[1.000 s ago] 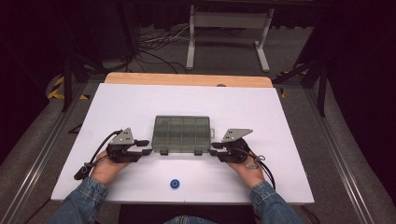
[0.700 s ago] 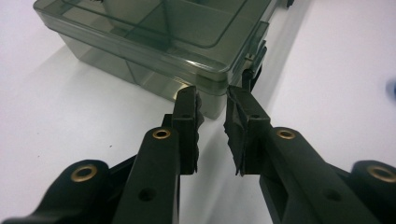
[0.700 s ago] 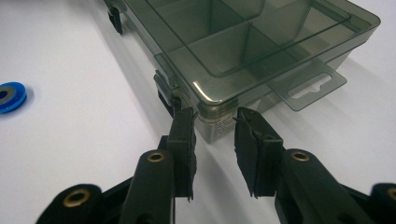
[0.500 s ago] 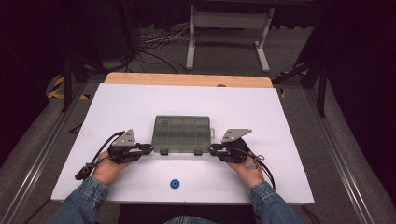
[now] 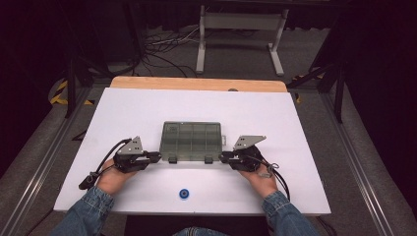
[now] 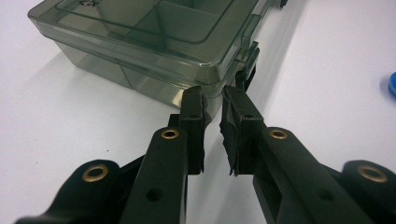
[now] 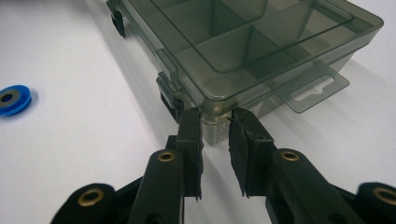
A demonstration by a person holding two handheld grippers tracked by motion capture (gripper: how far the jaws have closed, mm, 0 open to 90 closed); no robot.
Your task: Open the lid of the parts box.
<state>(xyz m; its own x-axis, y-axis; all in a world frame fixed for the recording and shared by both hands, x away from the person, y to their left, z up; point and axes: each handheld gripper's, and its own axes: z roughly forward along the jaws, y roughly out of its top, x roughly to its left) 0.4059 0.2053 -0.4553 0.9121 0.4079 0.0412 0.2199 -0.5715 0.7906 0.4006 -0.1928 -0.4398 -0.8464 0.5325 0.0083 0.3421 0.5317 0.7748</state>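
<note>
White bench (image 5: 147,113) sat in a dark room with cables and a metal stand on the floor behind it, and the smoky compartment box (image 5: 192,140) lay lid-down-shut around the middle of it. Compared with a second earlier, both tools had slid inward toward the box: the left tool (image 5: 156,157) was now right at the box's near left corner, the right tool (image 5: 223,157) at its near right corner. Each had its jaws only narrowly parted with nothing between them, tips just touching or almost touching the corner. My guess is they were bracing the box to work its two front latches (image 5: 173,159). Only other thing around was a small blue disc (image 5: 184,193) nearer the person than the box, well clear, so nothing blocked anything.
</note>
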